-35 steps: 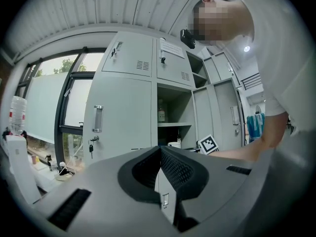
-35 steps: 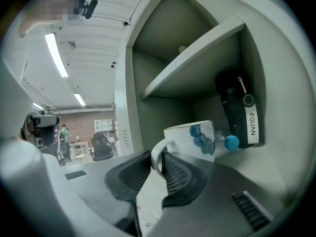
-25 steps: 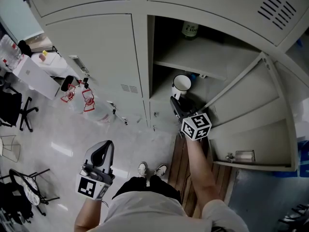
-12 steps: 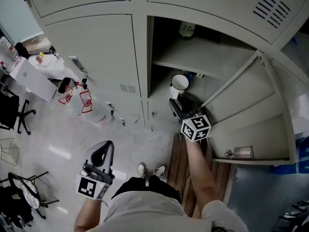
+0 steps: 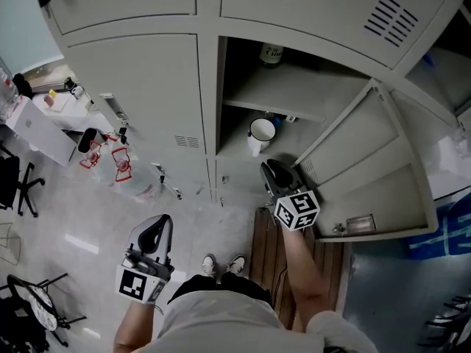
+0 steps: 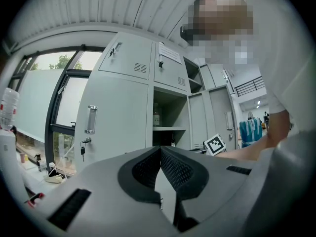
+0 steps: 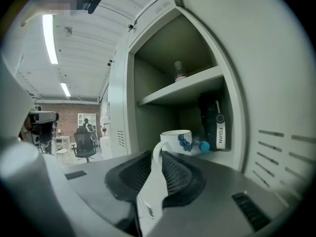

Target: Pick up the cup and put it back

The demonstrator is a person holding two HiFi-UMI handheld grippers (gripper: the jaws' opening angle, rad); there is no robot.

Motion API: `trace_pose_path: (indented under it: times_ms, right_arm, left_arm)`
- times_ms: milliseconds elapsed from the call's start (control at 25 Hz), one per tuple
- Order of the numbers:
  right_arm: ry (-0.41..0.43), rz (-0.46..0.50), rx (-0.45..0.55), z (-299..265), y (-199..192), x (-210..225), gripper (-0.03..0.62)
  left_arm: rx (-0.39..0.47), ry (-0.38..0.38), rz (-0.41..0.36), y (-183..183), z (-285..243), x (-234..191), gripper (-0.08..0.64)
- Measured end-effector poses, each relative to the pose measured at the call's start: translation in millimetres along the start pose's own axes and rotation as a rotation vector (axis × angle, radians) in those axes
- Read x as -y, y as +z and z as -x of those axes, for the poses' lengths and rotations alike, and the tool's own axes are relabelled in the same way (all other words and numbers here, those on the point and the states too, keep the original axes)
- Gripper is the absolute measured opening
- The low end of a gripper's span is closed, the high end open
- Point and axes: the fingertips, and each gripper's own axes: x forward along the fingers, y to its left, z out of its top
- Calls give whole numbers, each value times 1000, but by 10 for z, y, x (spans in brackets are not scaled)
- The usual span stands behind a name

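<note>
You stood in a workplace locker area that opened onto an office or lab floor. A bank of grey metal lockers (image 5: pixel 140 87) faced you, with keys (image 6: pixel 82 149) hanging from one lock. The open locker's shelves kept personal things: a cup (image 5: pixel 261 131) and a bottle (image 5: pixel 271 53). Along the left edge of the pale glossy floor (image 5: pixel 73 226) were a black swivel chair (image 5: pixel 18 179), a cluttered white desk (image 5: pixel 40 120) and clear water jugs (image 5: pixel 125 169). Farther off you had a brick wall (image 7: pixel 74 113), ceiling strip lights (image 7: pixel 48 36) and tall windows (image 6: pixel 47 102).
</note>
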Motion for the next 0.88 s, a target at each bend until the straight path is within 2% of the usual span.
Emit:
trace_pose_path:
  times_ms: [120,200,480,880]
  right_arm:
    - [-15,-6,-4,112,15,12,37]
    - [-23,-18,-2,202,19,9,28]
    - [-61,-33,-35,529,5,-93,18]
    - [-89,44,33,837,465,-165,18]
  left_arm:
    - [27,-17,5,52,-9,19,21]
    - [55,-31,9,71,5,25,21]
    - [47,-17,-6,50,79,-107,21]
    - [64,-33,-11,104,-6,-113,21]
